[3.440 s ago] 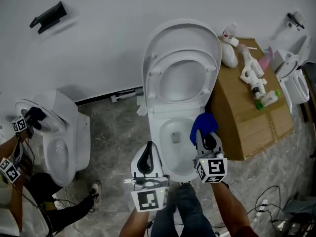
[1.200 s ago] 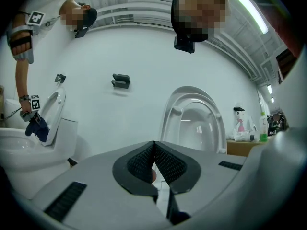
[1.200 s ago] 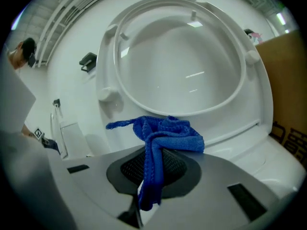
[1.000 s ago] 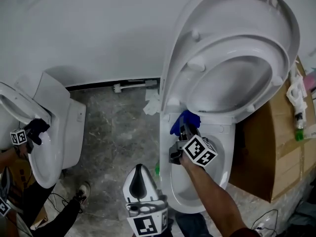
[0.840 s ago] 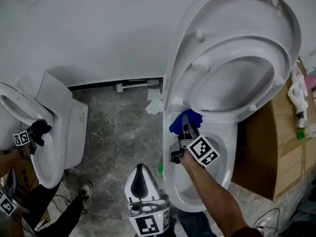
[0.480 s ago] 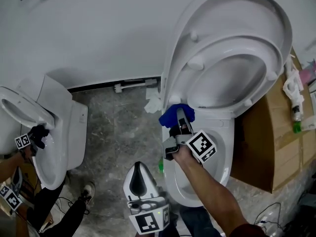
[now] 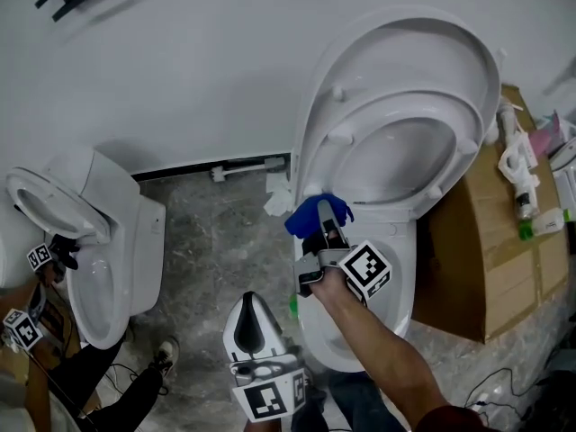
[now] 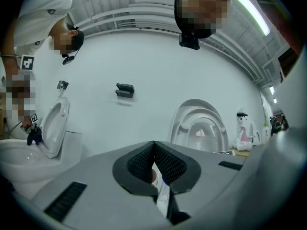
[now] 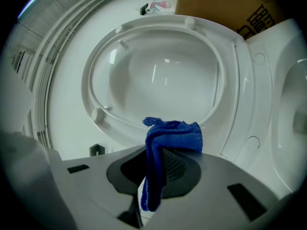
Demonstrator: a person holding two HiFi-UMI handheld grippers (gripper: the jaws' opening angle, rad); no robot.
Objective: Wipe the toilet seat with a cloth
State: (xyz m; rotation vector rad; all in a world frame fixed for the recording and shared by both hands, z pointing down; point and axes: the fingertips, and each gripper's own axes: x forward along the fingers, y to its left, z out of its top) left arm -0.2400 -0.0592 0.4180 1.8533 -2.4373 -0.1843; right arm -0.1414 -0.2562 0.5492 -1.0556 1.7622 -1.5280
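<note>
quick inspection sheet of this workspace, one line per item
surface: grey stone-pattern floor; white toilet bowl rim.
job's things: toilet seat raised against the lid; blue cloth at its lower left edge, contact unclear.
clutter: cardboard box carrying spray bottles; crumpled white paper on the floor.
grippers: right gripper jaws shut on the cloth; left gripper jaws together, empty, low beside the bowl.
cables: loose cables on the floor at right.
surroundings: white wall; second toilet; another person's gripper at it.
</note>
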